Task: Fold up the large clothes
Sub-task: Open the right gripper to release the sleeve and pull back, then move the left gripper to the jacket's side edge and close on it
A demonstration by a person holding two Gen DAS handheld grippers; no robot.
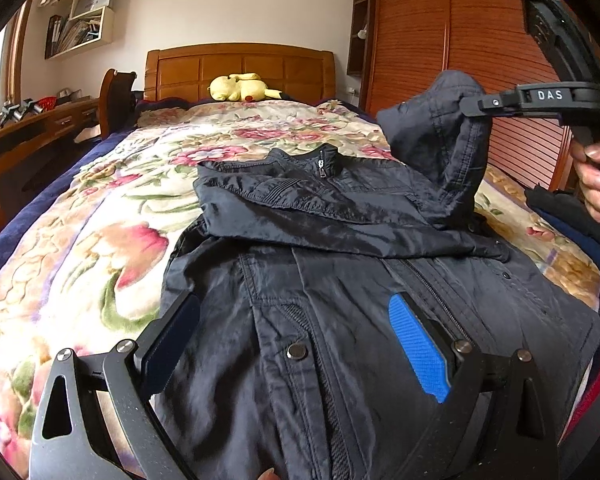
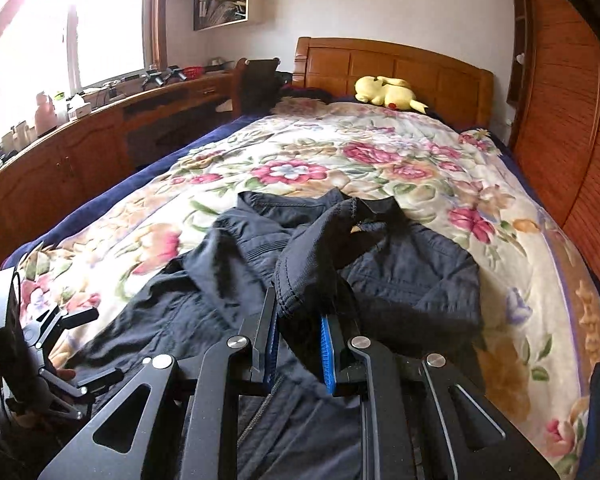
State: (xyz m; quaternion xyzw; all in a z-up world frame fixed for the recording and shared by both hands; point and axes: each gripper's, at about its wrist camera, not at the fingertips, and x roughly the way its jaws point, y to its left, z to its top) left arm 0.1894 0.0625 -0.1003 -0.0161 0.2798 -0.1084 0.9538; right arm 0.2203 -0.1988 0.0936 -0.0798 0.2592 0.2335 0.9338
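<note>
A dark navy jacket [image 1: 340,208] lies zipped, front up, on the floral blanket, collar toward the headboard. One sleeve is folded across its chest. My left gripper [image 1: 294,304] hovers open over the jacket's lower front with nothing between its blue pads [image 1: 416,348]. My right gripper [image 2: 300,312] is shut on the cuff end of the other sleeve [image 2: 320,248], held up above the jacket's body [image 2: 412,280]. The left wrist view shows that sleeve [image 1: 440,128] hanging from the right gripper [image 1: 466,104] at the upper right, with a person's hand [image 1: 592,176] on its handle. The left gripper [image 2: 96,344] also shows at the lower left.
The floral blanket [image 2: 300,152] covers the bed. A yellow plush toy [image 2: 384,92] lies by the wooden headboard [image 2: 420,68]. A wooden wardrobe [image 2: 560,120] lines the right side, and a desk [image 2: 100,128] with a chair the left. Dark folded clothes [image 1: 568,208] sit at the bed's right edge.
</note>
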